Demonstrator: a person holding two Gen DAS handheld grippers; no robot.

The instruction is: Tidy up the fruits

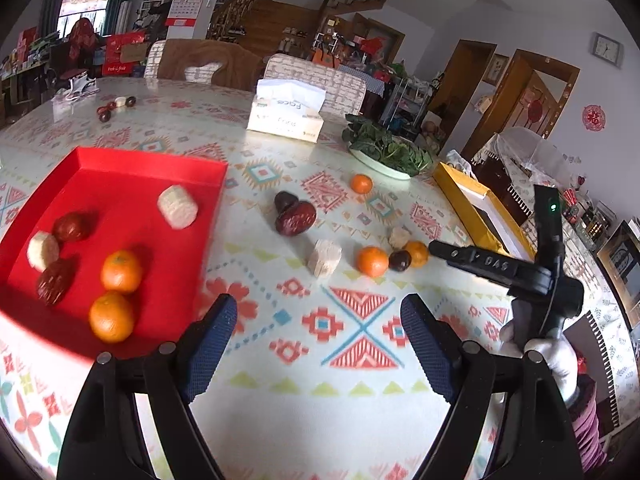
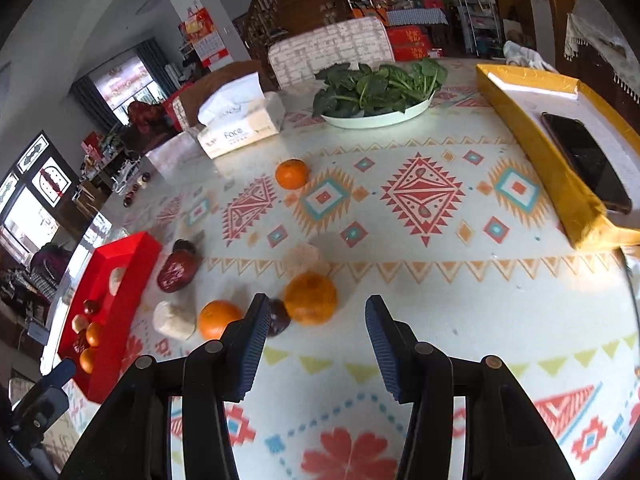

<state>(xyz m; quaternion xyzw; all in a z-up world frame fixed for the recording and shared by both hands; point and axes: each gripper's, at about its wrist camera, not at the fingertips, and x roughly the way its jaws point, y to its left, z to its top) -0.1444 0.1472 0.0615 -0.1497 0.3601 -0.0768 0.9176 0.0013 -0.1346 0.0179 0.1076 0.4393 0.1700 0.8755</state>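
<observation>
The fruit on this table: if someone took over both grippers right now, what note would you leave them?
Left gripper: open, empty, hovering beside the red tray.
Right gripper: open, empty, close to the nearest orange and a small dark fruit.
Done: the tray holds two oranges, two red dates and two pale pieces.
Left on the tablecloth: three oranges, including the far orange, the big red date, dark fruits and pale pieces.

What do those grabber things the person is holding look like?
Each gripper has black plastic arms with silver rivets and two dark-blue ribbed pads. Seen from the left, the right one is black, marked "DAS", with a green light and a thin black cable, held in a white glove.
</observation>
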